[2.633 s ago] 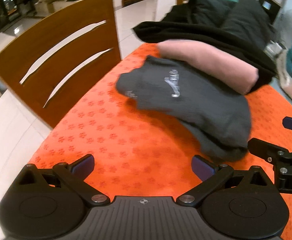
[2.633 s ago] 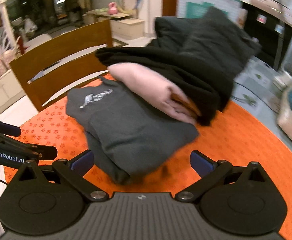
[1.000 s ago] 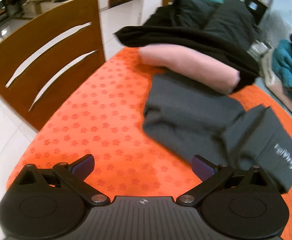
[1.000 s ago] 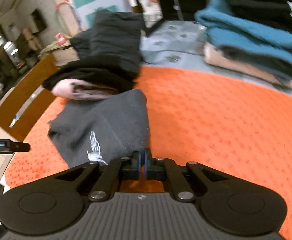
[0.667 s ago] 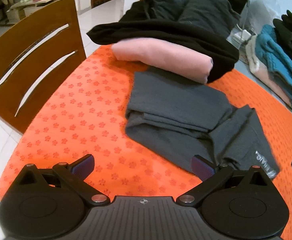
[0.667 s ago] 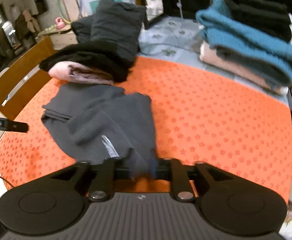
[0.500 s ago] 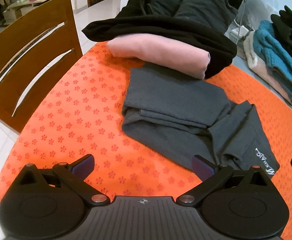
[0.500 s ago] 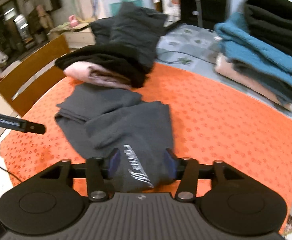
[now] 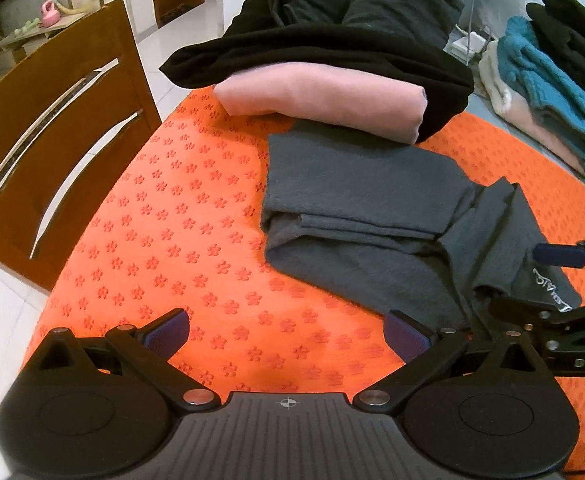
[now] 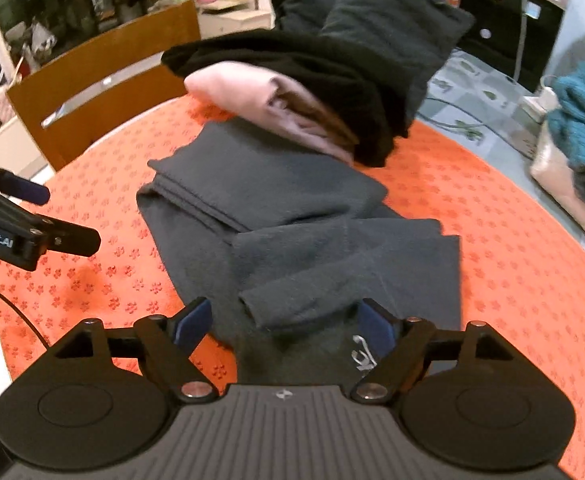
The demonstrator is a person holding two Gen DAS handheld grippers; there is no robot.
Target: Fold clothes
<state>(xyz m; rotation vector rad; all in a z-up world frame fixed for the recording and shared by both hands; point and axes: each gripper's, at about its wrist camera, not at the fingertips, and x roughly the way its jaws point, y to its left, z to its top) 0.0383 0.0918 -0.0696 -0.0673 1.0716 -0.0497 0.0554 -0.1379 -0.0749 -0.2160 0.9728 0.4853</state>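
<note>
**Inspector A:** Report on the right claw (image 10: 282,326).

**Inspector B:** Its jaws are opening, pads well apart. The dark grey garment (image 10: 292,236) lies between them, but neither pad presses on it. The end with the white lettering sits just ahead of the right pad.

**Inspector A:** And the left claw (image 9: 286,330)?

**Inspector B:** Spread wide, gripping nothing. Only the orange tabletop (image 9: 172,232) shows between its pads. The grey garment lies ahead and to its right, close to the right pad.

**Inspector A:** Condition of the garment?

**Inspector B:** Partly folded, flat on the tabletop, with layered edges on the side toward the left claw and a loose flap toward the right claw.

**Inspector A:** Beyond it?

**Inspector B:** A folded pink garment (image 9: 324,100) touches its far edge, under a black garment (image 9: 312,56). A wooden chair (image 9: 52,120) stands far left of both claws.
</note>
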